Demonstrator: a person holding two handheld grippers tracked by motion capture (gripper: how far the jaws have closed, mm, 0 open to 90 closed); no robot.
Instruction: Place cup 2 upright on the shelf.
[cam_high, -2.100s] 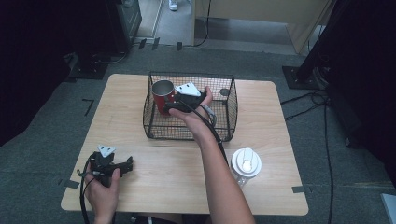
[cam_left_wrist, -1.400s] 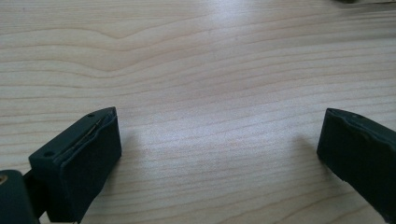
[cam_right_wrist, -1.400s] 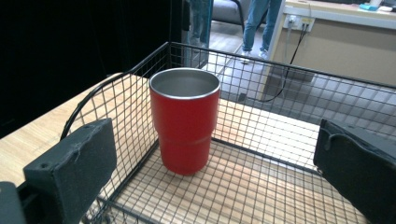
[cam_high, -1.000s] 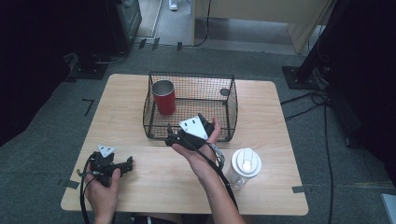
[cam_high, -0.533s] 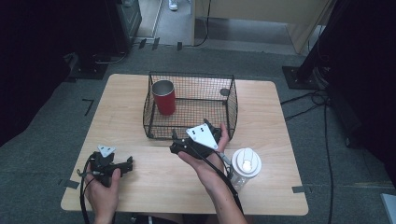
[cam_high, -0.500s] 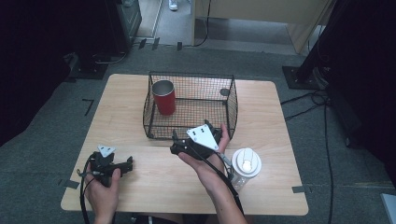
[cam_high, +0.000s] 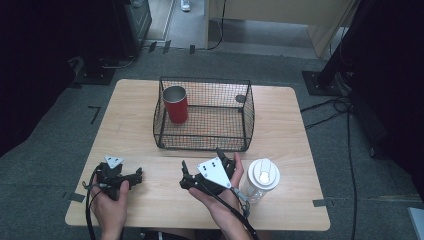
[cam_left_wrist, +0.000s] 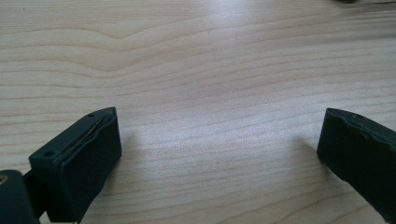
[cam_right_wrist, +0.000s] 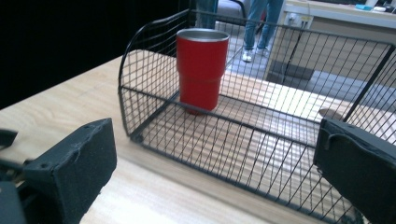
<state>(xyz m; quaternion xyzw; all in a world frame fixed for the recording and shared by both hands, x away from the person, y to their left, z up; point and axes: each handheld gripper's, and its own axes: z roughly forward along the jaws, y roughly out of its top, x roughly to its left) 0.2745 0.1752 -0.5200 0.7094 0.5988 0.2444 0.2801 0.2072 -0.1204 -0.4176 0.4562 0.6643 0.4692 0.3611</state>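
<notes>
My right tongs (cam_high: 201, 170) hover over the pale wooden tabletop (cam_high: 135, 130), just in front of the black wire-mesh basket (cam_high: 248, 112). Jaws stand wide apart, gripping nothing. The right gripper view looks between them into the basket (cam_right_wrist: 154, 100): the red metal tumbler with a bare steel rim (cam_right_wrist: 201, 69) stands upright on the basket floor, in the far left corner as this camera sees it.

High view confirms the red tumbler (cam_high: 176, 104) in the basket's back left corner, well apart from both tongs. It also shows what the gripper cameras miss: a clear plastic bottle with a white lid (cam_high: 261, 179) standing just to the right of my right hand (cam_high: 226, 200), near the tabletop's front edge.

My left tongs (cam_high: 135, 176) sit low at the front left of the tabletop, held in my left hand (cam_high: 111, 206). The left gripper view shows its jaws spread wide over bare wood grain (cam_left_wrist: 205, 88), nothing between them.
</notes>
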